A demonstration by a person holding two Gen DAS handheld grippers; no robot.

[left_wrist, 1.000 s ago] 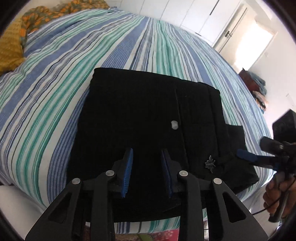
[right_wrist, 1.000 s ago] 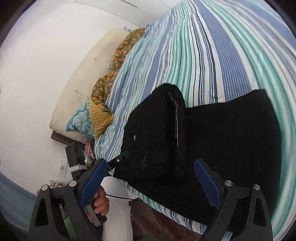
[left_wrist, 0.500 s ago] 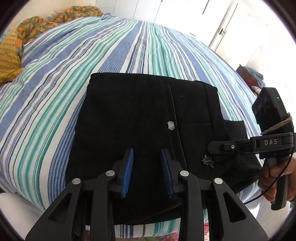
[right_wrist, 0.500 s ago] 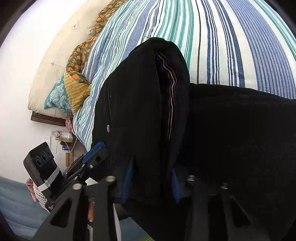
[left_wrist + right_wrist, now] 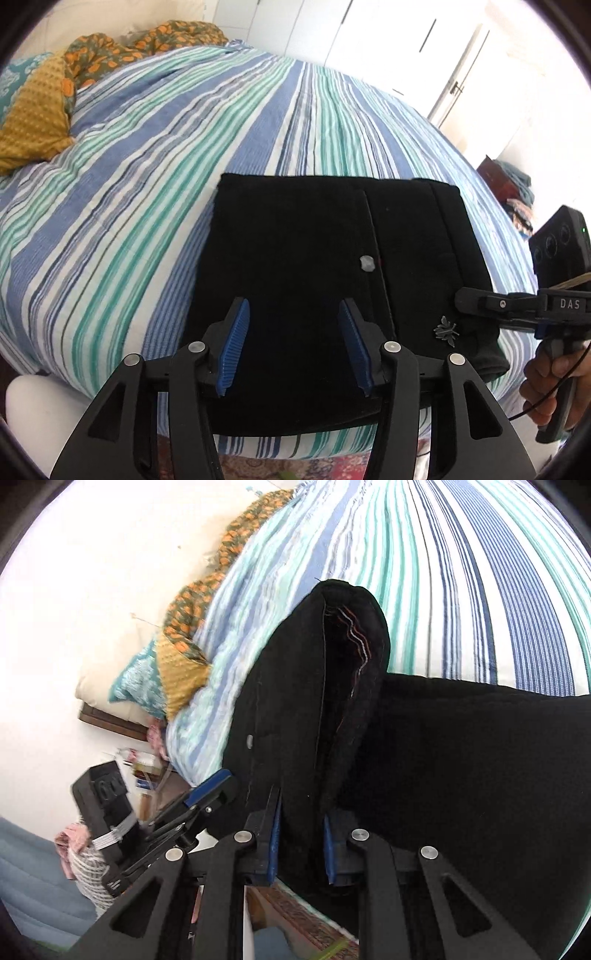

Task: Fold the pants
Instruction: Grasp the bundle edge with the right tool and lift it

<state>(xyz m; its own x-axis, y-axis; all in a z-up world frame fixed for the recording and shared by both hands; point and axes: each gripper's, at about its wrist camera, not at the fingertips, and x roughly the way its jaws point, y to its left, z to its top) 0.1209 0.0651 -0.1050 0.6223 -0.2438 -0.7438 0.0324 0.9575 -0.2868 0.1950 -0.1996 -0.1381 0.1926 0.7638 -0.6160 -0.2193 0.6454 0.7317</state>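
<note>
Black pants [image 5: 295, 258] lie folded in a rectangle on the striped bed cover [image 5: 147, 184], near its front edge. My left gripper [image 5: 293, 306] hovers over the near part of the pants, its jaws opening with nothing pinched between the blue pads. In the right wrist view my right gripper [image 5: 301, 812] is closing on a raised fold of the pants [image 5: 314, 701], and the fabric stands up between the pads. The left wrist view shows the right gripper [image 5: 465, 299] at the pants' right end, beside a small metal ornament [image 5: 447, 328]. The left gripper [image 5: 210, 786] appears at the left of the right wrist view.
Yellow and orange-patterned bedding [image 5: 37, 122] is piled at the head of the bed. White wardrobe doors [image 5: 369, 37] stand behind the bed. A patterned rug [image 5: 295, 465] lies below the bed's front edge. A person's hand [image 5: 543, 380] holds the right gripper's handle.
The right gripper went from wide open to shut on the pants' end and drew that fold up. The left gripper's jaws widened and it pulled back and up.
</note>
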